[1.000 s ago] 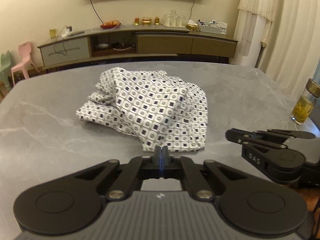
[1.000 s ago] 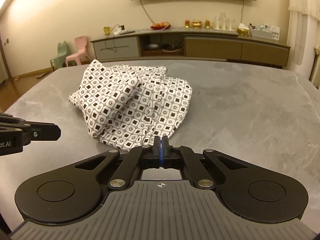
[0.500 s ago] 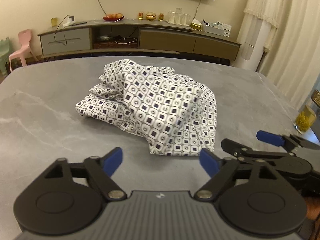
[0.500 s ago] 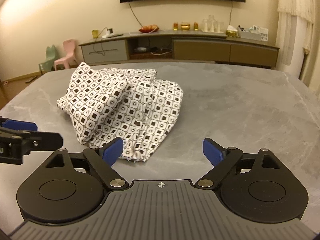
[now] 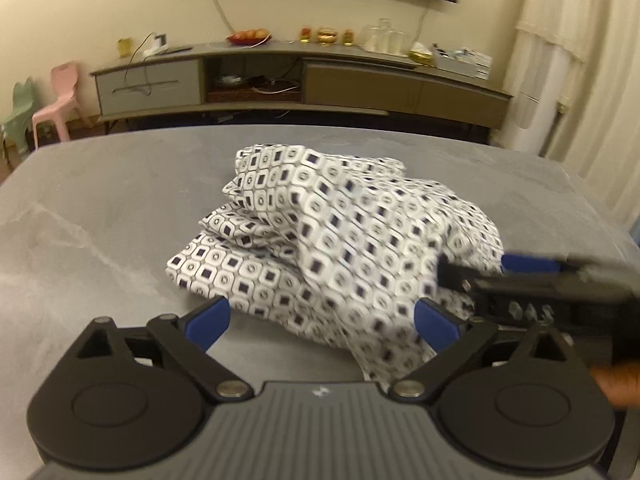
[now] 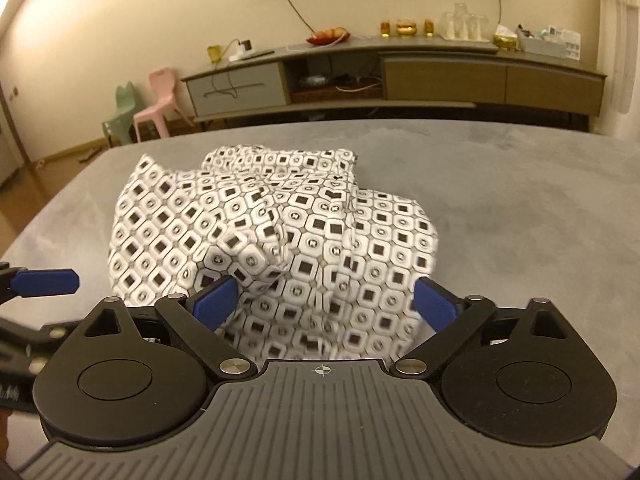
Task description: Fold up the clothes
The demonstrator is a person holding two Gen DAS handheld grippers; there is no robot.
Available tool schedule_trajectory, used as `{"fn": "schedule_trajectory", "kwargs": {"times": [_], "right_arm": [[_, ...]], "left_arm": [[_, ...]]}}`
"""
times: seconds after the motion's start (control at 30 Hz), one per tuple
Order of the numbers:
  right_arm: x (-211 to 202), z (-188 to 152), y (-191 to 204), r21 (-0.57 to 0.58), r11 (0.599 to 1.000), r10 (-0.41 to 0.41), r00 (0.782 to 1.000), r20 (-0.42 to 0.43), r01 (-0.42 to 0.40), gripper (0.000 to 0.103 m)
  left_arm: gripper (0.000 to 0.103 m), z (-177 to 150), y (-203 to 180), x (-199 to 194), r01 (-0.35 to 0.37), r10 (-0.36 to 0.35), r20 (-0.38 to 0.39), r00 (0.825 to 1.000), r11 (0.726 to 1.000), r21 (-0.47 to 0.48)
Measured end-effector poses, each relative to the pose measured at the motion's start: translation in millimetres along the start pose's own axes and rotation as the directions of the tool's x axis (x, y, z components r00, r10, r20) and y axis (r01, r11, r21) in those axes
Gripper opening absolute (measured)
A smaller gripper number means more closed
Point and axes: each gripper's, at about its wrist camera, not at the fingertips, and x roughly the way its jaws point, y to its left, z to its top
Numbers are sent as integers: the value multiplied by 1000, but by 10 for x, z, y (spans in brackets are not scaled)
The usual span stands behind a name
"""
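the left gripper stands with its blue-padded jaws spread wide, having just been opening further, and the near edge of the patterned garment lies between them on the table, the pads not pressing on it. the right gripper also has its jaws apart (they have just been closing in a little), and the crumpled cloth fills the gap between its pads, though no pad squeezes it as far as the blur lets one tell. in the left wrist view the right gripper shows at the right, just over the garment's right side. the garment sits in a rumpled heap near the middle of the grey marbled table. beyond the table a long low sideboard runs along the cream wall, with a pink chair and a green chair to its left.
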Motion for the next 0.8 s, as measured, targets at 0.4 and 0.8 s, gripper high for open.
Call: {"fn": "schedule_trajectory", "kwargs": {"times": [0.4,0.8], "right_arm": [[-1051,166,-183,0,984,171,947,272,-177,0],[-754,54,-281,164,984,37,974,224,-75,69]], "left_arm": [[5,287,294,-342,241,-213,196,957,961,-134],[6,762,-252,-1562,465,-524,397,754,852,241]]}}
